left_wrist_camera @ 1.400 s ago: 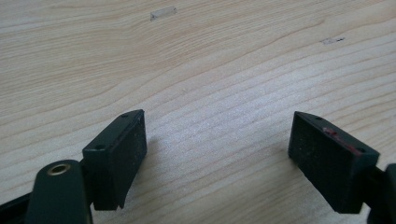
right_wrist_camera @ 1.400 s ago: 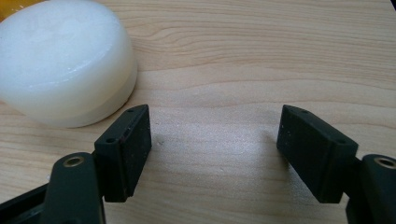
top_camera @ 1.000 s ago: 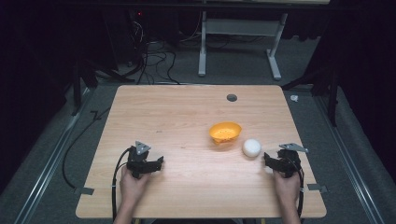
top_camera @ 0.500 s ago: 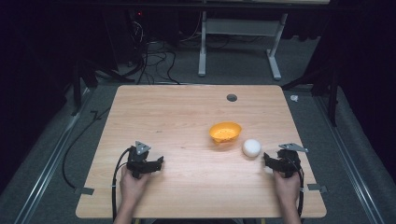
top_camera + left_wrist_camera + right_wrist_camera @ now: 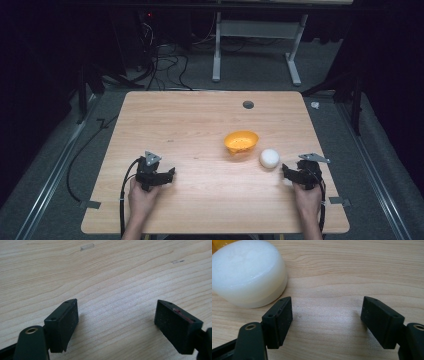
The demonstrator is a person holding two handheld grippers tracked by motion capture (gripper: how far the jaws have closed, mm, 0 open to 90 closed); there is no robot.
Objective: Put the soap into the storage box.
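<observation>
White puck (image 5: 247,272) just right of orange bowl (image 5: 241,142) looks light, stiff, slick; pinch its rounded sides; right gripper (image 5: 327,320) wide open, empty.

A wooden table (image 5: 190,120) sits mid-frame. The orange bowl (image 5: 241,142) lies right of centre, the white round object (image 5: 269,158) just beside it. The 2 grippers, left gripper (image 5: 169,175) and right gripper (image 5: 285,171), rest near the lower edge.

Both hands sit low at the near edge. Left gripper (image 5: 172,173) rests with jaws spread wide, nothing between them. Right gripper (image 5: 284,171) points left, jaws just as wide apart and empty, wrist straight behind it.
</observation>
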